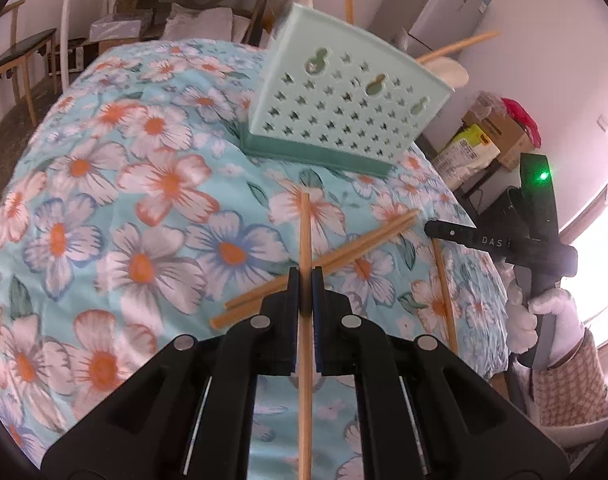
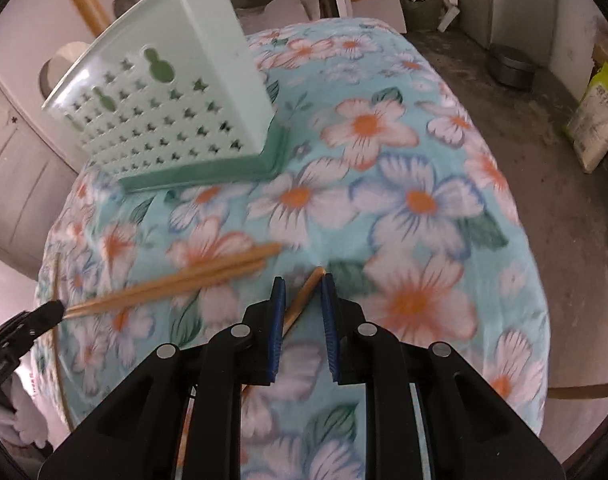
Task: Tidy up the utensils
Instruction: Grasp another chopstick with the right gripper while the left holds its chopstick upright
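Chopsticks scattered on the flowered tabletop (image 1: 116,208).

One chopstick (image 1: 305,240) is pinched in the left gripper (image 1: 305,276) fingers, crossing a loose pair (image 1: 368,242); the right gripper (image 2: 302,280) fingers stand narrowly apart around another chopstick (image 2: 304,300). A green holder (image 1: 344,108) stands behind.

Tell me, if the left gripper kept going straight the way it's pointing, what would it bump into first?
Probably the flowered tablecloth. The left gripper, shut on a chopstick, points down at the cloth, with crossed chopsticks lying just under its tips. The green utensil holder sits farther on, though depth is hard to judge.
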Demonstrator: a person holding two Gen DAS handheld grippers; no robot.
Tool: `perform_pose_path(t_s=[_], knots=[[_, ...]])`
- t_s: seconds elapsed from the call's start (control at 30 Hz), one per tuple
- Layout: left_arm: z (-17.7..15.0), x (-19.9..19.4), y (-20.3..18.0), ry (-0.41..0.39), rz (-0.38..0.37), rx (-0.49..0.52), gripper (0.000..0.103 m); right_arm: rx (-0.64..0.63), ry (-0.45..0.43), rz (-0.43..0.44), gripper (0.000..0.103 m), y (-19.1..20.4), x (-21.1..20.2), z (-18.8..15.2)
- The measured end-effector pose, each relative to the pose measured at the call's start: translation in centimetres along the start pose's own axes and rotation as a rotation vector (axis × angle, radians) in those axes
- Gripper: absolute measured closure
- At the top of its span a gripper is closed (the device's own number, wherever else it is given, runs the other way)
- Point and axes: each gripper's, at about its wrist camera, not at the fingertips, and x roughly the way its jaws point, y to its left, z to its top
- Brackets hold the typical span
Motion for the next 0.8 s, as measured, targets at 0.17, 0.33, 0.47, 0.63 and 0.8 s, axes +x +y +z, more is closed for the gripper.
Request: perform_pose_path(t_s=[0.17,0.33,0.47,0.63,0.8], knots=[[-0.6,1.8,-1.3,0.057,-0.019,0.027,0.098,0.065,0.012,0.07,0.084,-0.3,-0.3,-1.2],[-1.0,3.5,-2.7,0.109,-0.004,0.071,0.098,0.089,0.012,0.091,0.084,-0.5,0.1,-1.0],[-0.6,4.2,-3.1,0.135,0.011,0.086,0.097,0.11,0.014,0.124,0.084,-1.1,0.0,-1.0],[0.4,4.8,-3.6,0.161,0.03,0.107,0.096,0.134,0.013,0.158,0.084,-1.6,0.1,-1.1],[1.4,6.0,-3.7,0.191,0.048,0.09,0.095,0.156,0.018,0.191,0.084,-2.2,0.3,-1.1]])
